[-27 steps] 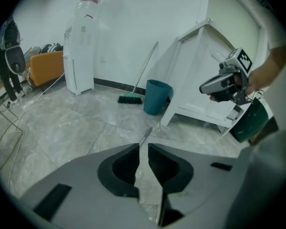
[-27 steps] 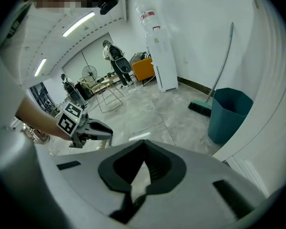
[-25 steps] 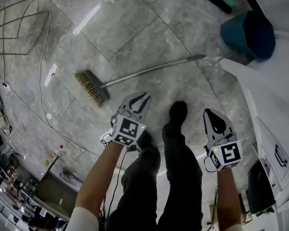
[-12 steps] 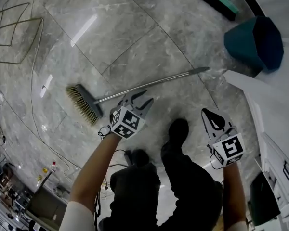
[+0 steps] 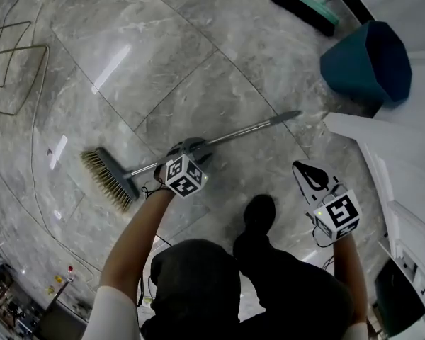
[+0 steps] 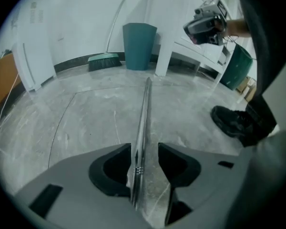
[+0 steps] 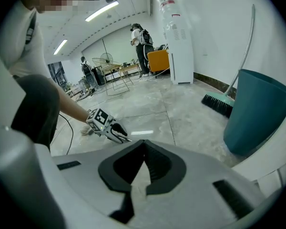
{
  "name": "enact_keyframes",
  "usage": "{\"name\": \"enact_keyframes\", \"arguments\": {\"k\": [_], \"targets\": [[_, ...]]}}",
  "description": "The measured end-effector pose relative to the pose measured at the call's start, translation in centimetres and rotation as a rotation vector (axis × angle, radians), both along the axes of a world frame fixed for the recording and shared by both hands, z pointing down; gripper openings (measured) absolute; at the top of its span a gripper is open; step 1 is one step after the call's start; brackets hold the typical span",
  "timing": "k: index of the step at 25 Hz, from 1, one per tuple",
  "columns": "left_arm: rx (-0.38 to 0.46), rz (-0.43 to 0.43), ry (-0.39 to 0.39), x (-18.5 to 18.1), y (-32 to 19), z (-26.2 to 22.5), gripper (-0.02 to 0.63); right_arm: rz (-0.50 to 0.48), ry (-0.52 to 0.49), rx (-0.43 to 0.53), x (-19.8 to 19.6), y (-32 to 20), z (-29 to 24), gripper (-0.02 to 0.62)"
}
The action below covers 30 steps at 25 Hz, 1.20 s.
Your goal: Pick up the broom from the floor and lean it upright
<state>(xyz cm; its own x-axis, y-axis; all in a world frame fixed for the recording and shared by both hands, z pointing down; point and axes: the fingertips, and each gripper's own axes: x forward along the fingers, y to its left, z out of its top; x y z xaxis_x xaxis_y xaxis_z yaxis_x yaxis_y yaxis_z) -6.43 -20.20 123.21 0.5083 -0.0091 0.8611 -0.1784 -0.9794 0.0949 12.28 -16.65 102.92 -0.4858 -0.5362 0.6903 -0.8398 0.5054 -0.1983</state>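
Left tool, newly open, astride broom

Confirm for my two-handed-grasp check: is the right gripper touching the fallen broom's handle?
Apart. Head view shows floor between the right gripper and the broom handle.

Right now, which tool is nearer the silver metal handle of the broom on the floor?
Left. The left tool straddles the silver metal broom handle, jaws just opening around it. The right tool, shut and empty, hangs off to its side, by the black shoe.
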Motion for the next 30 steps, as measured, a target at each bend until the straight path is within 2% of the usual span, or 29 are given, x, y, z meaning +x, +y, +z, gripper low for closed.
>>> {"name": "enact_keyframes", "arguments": {"k": [2, 4, 7, 9, 13, 17, 23, 30], "targets": [[0.023, 0.055, -0.034, -0.5, 0.1, 1.5, 0.169, 0.003, 0.013, 0.016, 0.0, -0.1, 0.1, 0.002], [0.029, 0.085, -0.029, -0.7, 0.1, 2.2, 0.173, 0.007, 0.025, 0.028, 0.2, -0.1, 0.2, 0.002], [0.02, 0.084, 0.013, -0.8, -0.1, 2.1, 0.165, 0.001, 0.038, 0.034, 0.3, 0.0, 0.3, 0.002], [0.009, 0.081, 0.029, -0.8, -0.2, 2.1, 0.127, 0.003, 0.041, 0.03, 0.4, 0.1, 0.5, 0.002], [-0.003, 0.053, 0.038, -0.6, -0.5, 2.1, 0.08, 0.007, 0.046, 0.024, 0.2, 0.4, 0.8, 0.002], [0.009, 0.071, 0.036, -0.8, -0.5, 1.5, 0.077, 0.007, 0.042, 0.032, -0.6, 0.3, 0.3, 0.002], [0.061, 0.085, 0.113, -1.0, -1.6, -3.4, 0.075, -0.002, 0.046, 0.083, -0.2, 0.0, -2.6, 0.002], [0.099, 0.061, 0.236, -1.3, -4.4, -13.3, 0.075, 0.035, 0.048, 0.17, 1.5, -1.0, -9.4, 0.002]]}}
